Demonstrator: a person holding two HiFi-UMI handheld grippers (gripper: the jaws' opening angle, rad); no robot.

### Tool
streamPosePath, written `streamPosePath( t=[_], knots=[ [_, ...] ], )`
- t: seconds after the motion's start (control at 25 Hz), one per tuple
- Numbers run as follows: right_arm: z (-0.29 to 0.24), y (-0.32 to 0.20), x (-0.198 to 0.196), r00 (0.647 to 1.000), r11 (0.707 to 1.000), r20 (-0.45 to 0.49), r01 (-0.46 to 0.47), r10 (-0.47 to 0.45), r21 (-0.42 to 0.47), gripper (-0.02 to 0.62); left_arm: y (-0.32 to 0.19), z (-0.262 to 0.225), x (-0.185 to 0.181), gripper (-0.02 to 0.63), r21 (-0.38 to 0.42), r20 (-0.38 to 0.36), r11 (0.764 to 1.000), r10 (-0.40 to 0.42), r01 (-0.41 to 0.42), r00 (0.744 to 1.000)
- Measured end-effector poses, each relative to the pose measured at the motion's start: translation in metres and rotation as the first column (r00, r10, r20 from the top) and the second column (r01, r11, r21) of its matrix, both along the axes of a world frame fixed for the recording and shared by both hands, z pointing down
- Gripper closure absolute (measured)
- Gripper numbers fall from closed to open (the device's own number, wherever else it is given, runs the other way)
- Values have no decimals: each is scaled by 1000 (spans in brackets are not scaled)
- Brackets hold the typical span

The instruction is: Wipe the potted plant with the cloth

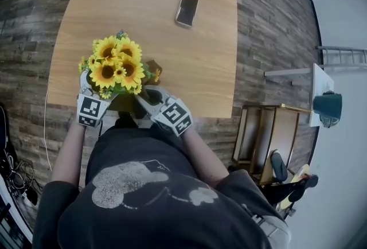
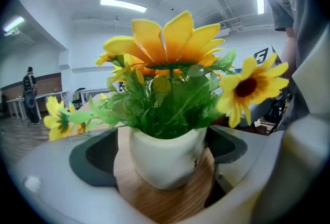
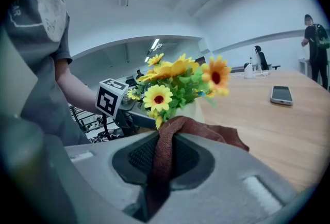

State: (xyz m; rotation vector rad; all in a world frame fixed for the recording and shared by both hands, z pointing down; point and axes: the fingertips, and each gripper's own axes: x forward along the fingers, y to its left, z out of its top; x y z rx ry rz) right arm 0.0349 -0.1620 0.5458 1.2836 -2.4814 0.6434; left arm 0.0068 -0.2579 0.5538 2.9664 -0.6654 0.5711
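Note:
A potted plant with yellow sunflowers (image 1: pixel 117 67) stands at the near edge of the wooden table (image 1: pixel 206 70). Its white pot (image 2: pixel 165 158) sits between the jaws of my left gripper (image 2: pixel 165 152). The left pad (image 2: pixel 98 156) stands a little off the pot, with wood showing in the gap, so this gripper is open. My right gripper (image 3: pixel 165 152) is shut on a reddish-brown cloth (image 3: pixel 216 132), which drapes forward beside the pot (image 3: pixel 193 109). In the head view the left gripper (image 1: pixel 98 92) is left of the plant and the right gripper (image 1: pixel 148 94) is right of it.
A phone (image 1: pixel 187 10) lies face up farther back on the table. The table's near edge runs just under the pot. A low side table and chair (image 1: pixel 269 133) stand on the floor at the right. People (image 3: pixel 314 42) stand far off in the room.

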Motion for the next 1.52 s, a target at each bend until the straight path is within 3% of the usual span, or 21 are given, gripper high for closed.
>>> streamPosePath(
  t=[0.2, 0.4, 0.52, 0.8, 0.92, 1.04, 1.12, 1.2, 1.52],
  knots=[
    [-11, 12, 54, 999, 999, 12, -38, 38, 30, 552, 9, 7, -17, 2, -33, 30, 979, -202, 203, 979],
    [-20, 21, 113, 999, 998, 14, -46, 45, 50, 552, 35, 9, -10, -8, -103, 56, 906, -408, 411, 911],
    [-31, 21, 142, 998, 996, 40, -48, 45, 72, 552, 36, 10, 2, -17, -82, 66, 845, -524, 528, 849],
    [-41, 26, 185, 998, 995, 58, 10, -16, 100, 552, 10, 13, 9, -23, 29, 117, 660, -748, 751, 653],
    [-41, 29, 194, 997, 994, 62, 43, -50, 102, 552, -3, 5, 9, -23, 105, 113, 607, -794, 788, 597],
    [-36, 34, 197, 994, 991, 52, 87, -93, 98, 552, -11, 4, 4, -21, 127, 106, 563, -826, 817, 553],
    [-34, 36, 197, 993, 990, 45, 108, -113, 93, 552, -14, 4, -1, -18, 130, 99, 552, -834, 824, 543],
    [-33, 35, 198, 992, 989, 45, 111, -116, 95, 552, -17, 4, -3, -14, 125, 86, 556, -831, 821, 550],
    [-37, 22, 182, 986, 980, 29, 162, -166, 117, 552, -18, -1, 1, -6, 126, 68, 630, -776, 767, 627]
  ],
)
